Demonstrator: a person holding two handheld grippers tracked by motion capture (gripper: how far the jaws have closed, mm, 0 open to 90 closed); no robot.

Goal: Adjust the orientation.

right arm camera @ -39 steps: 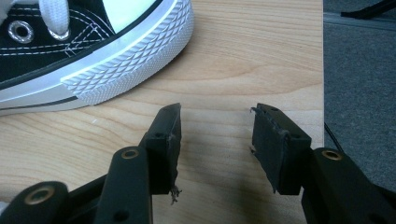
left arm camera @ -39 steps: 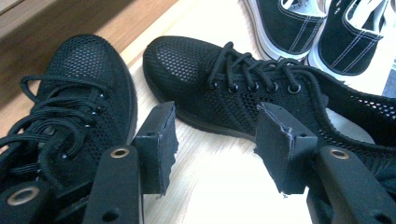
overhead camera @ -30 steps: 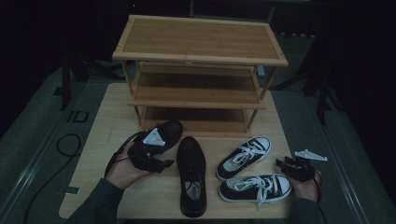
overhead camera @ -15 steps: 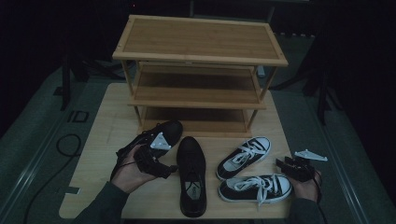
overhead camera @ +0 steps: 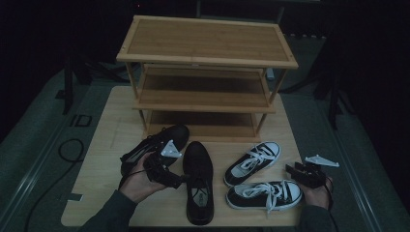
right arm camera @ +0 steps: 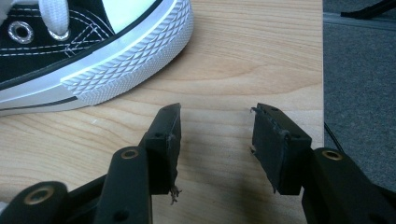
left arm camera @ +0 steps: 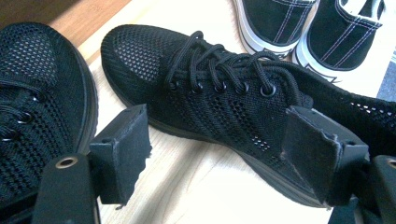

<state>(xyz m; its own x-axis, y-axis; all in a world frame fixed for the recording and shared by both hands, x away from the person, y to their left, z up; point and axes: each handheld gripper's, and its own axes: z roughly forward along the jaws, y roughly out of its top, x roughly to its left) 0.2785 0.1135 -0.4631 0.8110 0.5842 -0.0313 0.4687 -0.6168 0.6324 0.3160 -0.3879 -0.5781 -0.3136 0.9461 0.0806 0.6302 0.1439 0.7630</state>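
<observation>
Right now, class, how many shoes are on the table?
4: two black mesh shoes in front of the rack, two black-and-white sneakers to their right. None seem hidden.

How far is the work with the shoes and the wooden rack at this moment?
Done: nothing yet; the rack shelves are bare, and all four shoes lie on the table. In hand: the left tool, jaws just opened wide, sits between the two black mesh shoes, gripping neither. The right tool waits open beside a black-and-white sneaker. Left: apparently shelving all four.
</observation>
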